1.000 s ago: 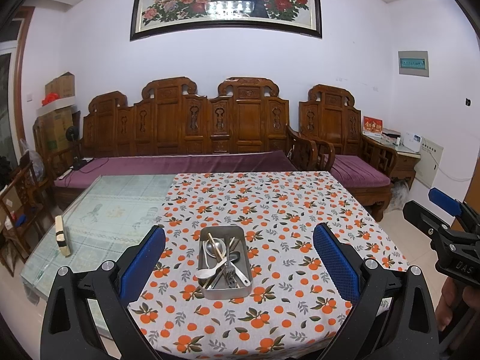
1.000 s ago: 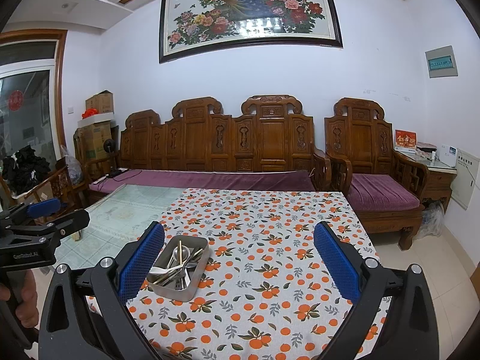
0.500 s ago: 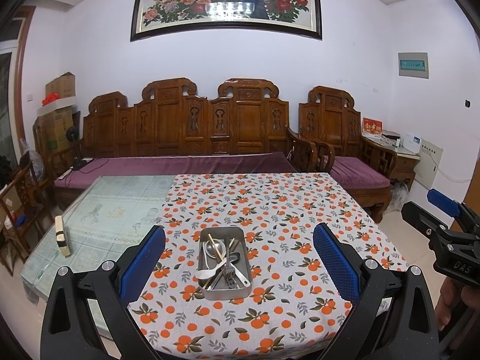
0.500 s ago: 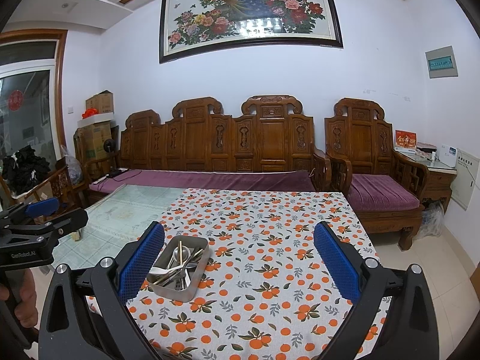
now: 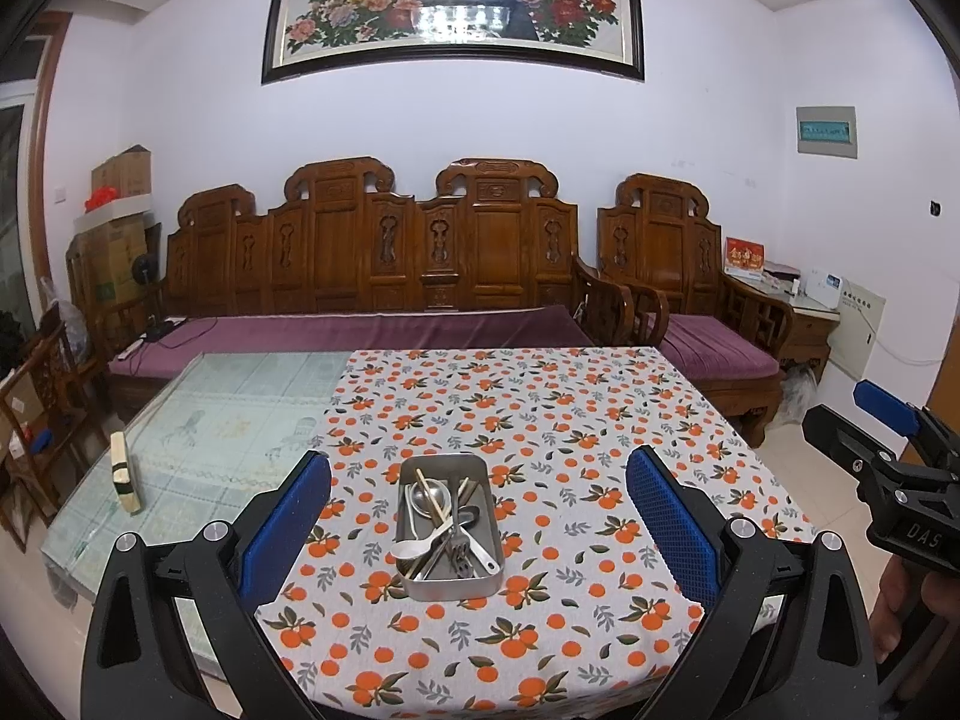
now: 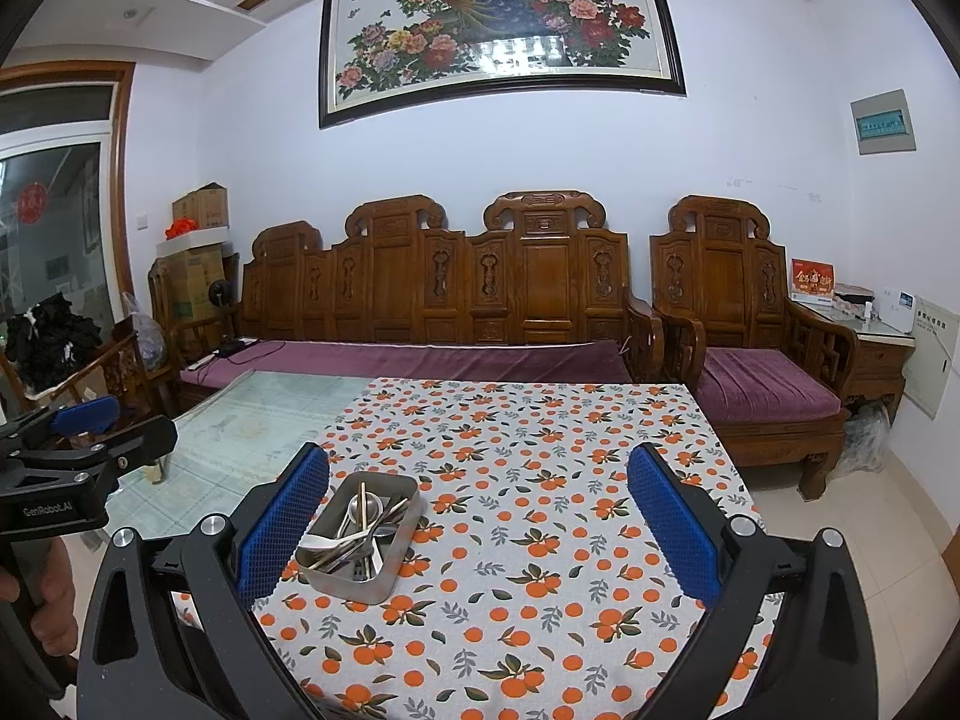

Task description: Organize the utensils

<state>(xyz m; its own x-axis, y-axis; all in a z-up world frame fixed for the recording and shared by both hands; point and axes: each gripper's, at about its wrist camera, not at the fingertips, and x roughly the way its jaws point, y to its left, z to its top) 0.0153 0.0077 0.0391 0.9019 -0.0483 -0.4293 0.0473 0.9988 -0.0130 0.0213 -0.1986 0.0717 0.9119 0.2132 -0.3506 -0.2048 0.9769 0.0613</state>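
From my left claw (image 5: 478, 531), the steel tray (image 5: 450, 585) sits centred on the bench (image 5: 540, 408) near its front edge, heaped with spoons, forks and chopsticks. This claw gapes wide, holding nothing. From my right claw (image 6: 478, 531), equally wide and unladen, the tray (image 6: 351, 582) lies left; bare cloth stretches right.
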